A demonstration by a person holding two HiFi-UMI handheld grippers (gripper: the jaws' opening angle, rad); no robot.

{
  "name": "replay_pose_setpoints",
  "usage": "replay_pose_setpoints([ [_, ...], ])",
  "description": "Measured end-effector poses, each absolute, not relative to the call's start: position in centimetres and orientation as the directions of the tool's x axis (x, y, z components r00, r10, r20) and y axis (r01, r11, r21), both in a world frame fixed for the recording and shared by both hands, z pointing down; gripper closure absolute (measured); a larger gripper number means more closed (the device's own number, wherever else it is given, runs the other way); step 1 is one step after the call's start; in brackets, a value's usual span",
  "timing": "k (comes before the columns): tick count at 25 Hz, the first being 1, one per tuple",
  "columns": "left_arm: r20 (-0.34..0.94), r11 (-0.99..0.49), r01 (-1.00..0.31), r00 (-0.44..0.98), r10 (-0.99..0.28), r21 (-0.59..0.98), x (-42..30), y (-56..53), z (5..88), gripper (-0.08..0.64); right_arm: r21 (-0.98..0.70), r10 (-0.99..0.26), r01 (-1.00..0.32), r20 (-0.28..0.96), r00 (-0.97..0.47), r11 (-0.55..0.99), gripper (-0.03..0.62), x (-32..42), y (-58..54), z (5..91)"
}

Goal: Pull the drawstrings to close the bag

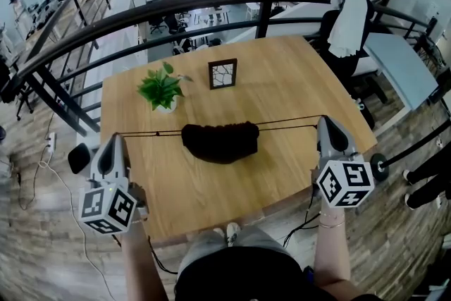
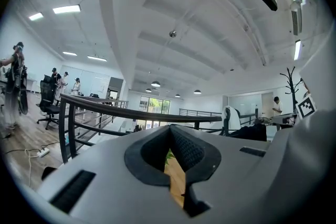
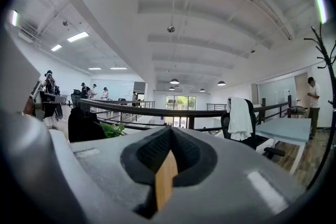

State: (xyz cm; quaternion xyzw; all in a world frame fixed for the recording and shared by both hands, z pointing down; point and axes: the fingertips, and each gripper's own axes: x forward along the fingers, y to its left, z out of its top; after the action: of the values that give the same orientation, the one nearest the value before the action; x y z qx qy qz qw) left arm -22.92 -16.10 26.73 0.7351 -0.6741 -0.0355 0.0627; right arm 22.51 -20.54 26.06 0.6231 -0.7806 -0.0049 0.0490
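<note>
A black drawstring bag (image 1: 220, 142) lies bunched at the middle of the wooden table (image 1: 282, 81), its mouth gathered tight. A thin black drawstring (image 1: 149, 133) runs taut from the bag's left side to my left gripper (image 1: 118, 138), which is shut on it at the table's left edge. Two strands of the other drawstring (image 1: 289, 124) stretch right to my right gripper (image 1: 324, 121), also shut on them. In the left gripper view the left gripper (image 2: 170, 132) has its jaws closed together; in the right gripper view so does the right gripper (image 3: 169, 135). Neither view shows the string.
A small potted plant (image 1: 162, 88) and a dark picture frame (image 1: 223, 73) stand behind the bag. A black railing (image 1: 211, 5) curves behind the table. A chair draped with white cloth (image 1: 349, 21) stands at the far right. Cables lie on the floor at left.
</note>
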Motion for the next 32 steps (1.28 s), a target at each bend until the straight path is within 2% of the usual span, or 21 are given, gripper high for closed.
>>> replay_pose_setpoints([
  [32,0.009,-0.045,-0.981,0.047,-0.999,0.187,-25.4,-15.2,26.9,0.546,0.005,-0.992,-0.993,0.051,-0.119,0.119,0.594,26.4,-19.7,26.3],
])
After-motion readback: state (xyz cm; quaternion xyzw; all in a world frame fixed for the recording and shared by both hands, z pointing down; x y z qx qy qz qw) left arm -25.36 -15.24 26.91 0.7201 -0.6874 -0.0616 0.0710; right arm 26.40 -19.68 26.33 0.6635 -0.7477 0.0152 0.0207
